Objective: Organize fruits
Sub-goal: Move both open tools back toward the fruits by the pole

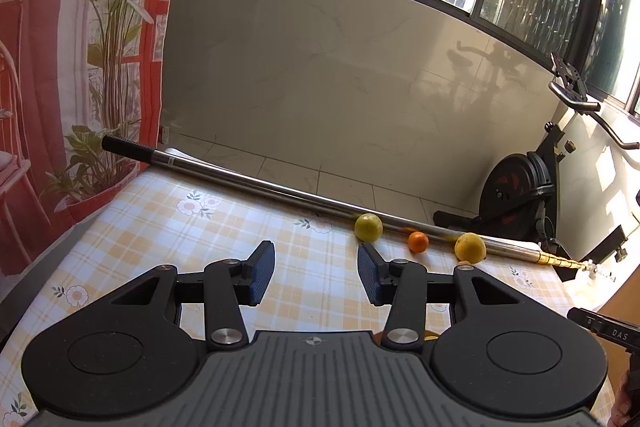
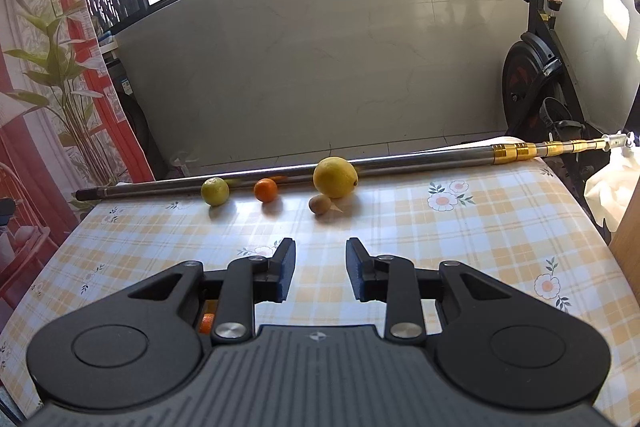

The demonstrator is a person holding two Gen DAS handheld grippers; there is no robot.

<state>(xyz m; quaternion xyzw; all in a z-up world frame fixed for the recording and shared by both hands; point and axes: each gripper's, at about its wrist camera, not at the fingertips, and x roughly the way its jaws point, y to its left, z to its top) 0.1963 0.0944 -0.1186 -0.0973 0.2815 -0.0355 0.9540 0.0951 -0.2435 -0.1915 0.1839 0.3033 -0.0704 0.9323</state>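
Observation:
Fruits sit in a row along a metal pole at the far edge of the table. In the right wrist view: a green lime [image 2: 215, 191], a small orange [image 2: 265, 189], a large yellow lemon [image 2: 335, 177] and a small brown fruit [image 2: 319, 204] in front of it. An orange fruit [image 2: 207, 323] shows under the gripper's left linkage. In the left wrist view the lime [image 1: 368, 227], orange [image 1: 418, 241] and lemon [image 1: 470, 247] lie ahead to the right. My left gripper [image 1: 316, 277] and my right gripper [image 2: 321, 269] are open and empty, above the cloth.
A yellow checked floral cloth [image 2: 460, 239] covers the table. A steel telescopic pole [image 2: 400, 161] with gold rings lies along the far edge. An exercise bike [image 2: 536, 75] stands at the right. A plant-print curtain [image 1: 80, 67] hangs at the left. A wooden edge [image 2: 628, 219] is at the right.

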